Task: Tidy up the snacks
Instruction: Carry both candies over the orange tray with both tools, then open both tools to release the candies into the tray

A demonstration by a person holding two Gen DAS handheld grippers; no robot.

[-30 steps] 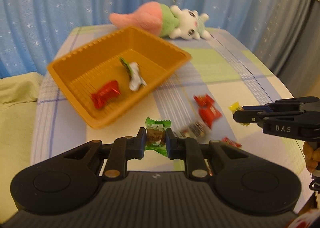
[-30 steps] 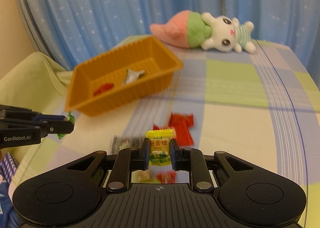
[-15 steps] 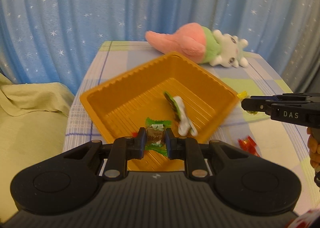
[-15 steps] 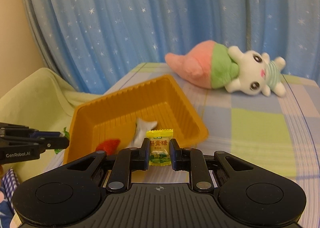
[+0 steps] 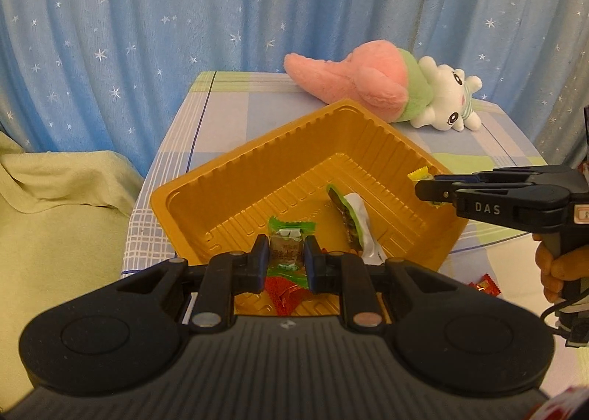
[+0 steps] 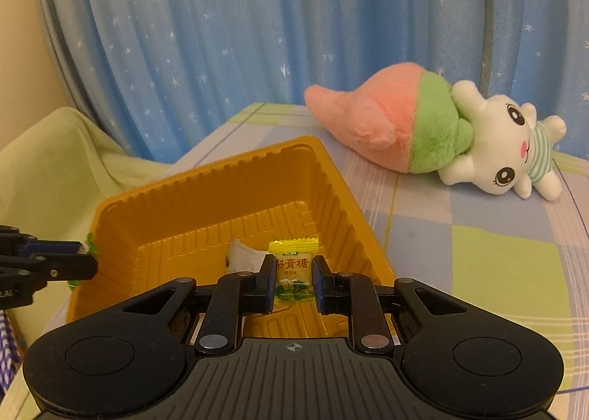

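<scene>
An orange tray [image 5: 257, 162] sits on the checked table; it also shows in the right wrist view [image 6: 206, 180]. My left gripper [image 5: 286, 261] is shut on a green-wrapped candy [image 5: 289, 239] and holds it above the tray's near side. My right gripper [image 6: 293, 282] is shut on a yellow-wrapped candy [image 6: 292, 265] above the tray's right side; the right gripper [image 5: 434, 191] also shows in the left wrist view. In the tray lie a white and green packet [image 5: 353, 224] and a red candy [image 5: 283, 291].
A pink, green and white plush toy [image 5: 386, 88] lies at the back of the table. A red candy [image 5: 486, 283] lies on the table right of the tray. A pale green cloth [image 5: 55, 206] covers something left of the table. A blue starred curtain [image 5: 257, 7] hangs behind.
Both grippers have moved forward from above the loose candies to above the tray, each still holding its candy.
</scene>
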